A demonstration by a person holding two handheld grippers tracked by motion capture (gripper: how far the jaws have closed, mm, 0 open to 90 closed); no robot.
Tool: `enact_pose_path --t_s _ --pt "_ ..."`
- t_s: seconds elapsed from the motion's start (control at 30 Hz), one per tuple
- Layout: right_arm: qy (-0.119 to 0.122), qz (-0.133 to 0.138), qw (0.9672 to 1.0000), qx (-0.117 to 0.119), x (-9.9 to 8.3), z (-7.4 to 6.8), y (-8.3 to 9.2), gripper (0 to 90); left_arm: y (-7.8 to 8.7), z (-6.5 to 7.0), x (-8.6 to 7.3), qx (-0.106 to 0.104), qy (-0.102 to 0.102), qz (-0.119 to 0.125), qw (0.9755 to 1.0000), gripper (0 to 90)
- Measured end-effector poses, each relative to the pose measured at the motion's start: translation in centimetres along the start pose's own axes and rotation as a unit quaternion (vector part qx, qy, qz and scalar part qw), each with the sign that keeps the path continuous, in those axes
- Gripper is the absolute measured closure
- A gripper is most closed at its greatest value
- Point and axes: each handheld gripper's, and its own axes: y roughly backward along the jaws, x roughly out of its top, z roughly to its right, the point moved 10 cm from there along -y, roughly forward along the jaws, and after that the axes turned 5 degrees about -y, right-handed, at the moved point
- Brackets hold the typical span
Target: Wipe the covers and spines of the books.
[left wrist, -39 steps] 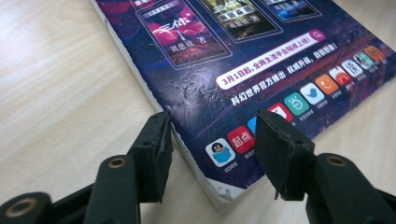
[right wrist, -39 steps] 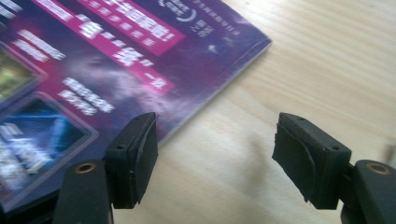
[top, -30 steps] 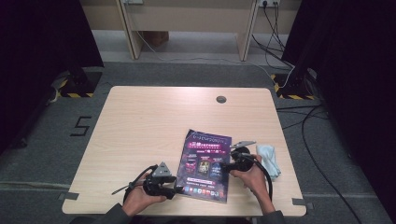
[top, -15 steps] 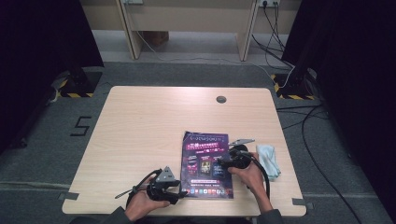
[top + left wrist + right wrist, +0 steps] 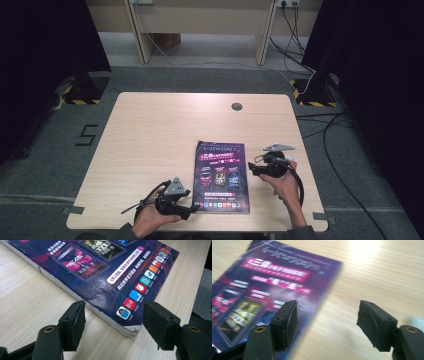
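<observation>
Now both my grippers, left [image 5: 194, 209] and right [image 5: 251, 168], gape empty, jaws just widened; careless closing by the left could crumple the book's [image 5: 220, 176] corner.

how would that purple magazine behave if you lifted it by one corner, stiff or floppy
The magazine would probably sag: its stacked page edges look thin and soft. The glossy, creased cover may slip between pads. Lying flat on the table, it should slide, not tip.
</observation>
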Motion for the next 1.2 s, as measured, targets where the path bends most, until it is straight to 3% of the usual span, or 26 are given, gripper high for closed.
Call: enact_pose_path --t_s 0.1,0.23,0.3,0.53,0.7,0.83,1.0,1.07,1.2 --pt "0.005 0.001 0.9997 -0.024 -0.1 1.8 1.3 29.8 0.0 -0.3 -0.1 0.003 0.002 -0.002 1.0 32.0" --pt "-0.013 -0.003 0.9992 -0.038 -0.7 3.8 2.4 29.5 -0.1 -0.7 0.0 0.009 0.008 0.002 0.9999 30.2" --pt "-0.009 -0.007 0.9982 -0.059 -1.0 5.1 2.6 31.9 -0.1 -0.9 0.0 0.011 0.011 0.002 0.9999 29.7" --pt "-0.037 -0.029 0.9941 -0.098 -2.6 8.3 2.7 42.1 -0.9 -1.3 0.6 0.021 0.021 0.011 0.9995 28.3" --pt "-0.042 -0.046 0.9925 -0.105 -3.4 9.1 2.4 45.0 -1.9 -1.8 0.8 0.038 0.012 0.006 0.9992 28.2" --pt "-0.041 -0.068 0.992 -0.098 -4.4 9.1 1.6 45.6 -1.9 -1.6 0.7 0.04 0.008 0.007 0.9991 27.6" --pt "-0.056 -0.063 0.9936 -0.075 -4.7 9.2 1.4 48.8 -1.8 -0.8 0.6 0.033 0.002 0.005 0.9994 38.4" --pt "-0.053 -0.061 0.9942 -0.071 -4.7 9.1 1.5 55.3 -1.8 -0.7 0.5 0.029 0.011 0.004 0.9995 38.3" --pt "-0.046 -0.061 0.9955 -0.057 -4.8 8.6 1.5 65.3 -1.5 0.1 0.2 0.032 -0.003 0.002 0.9995 38.3"
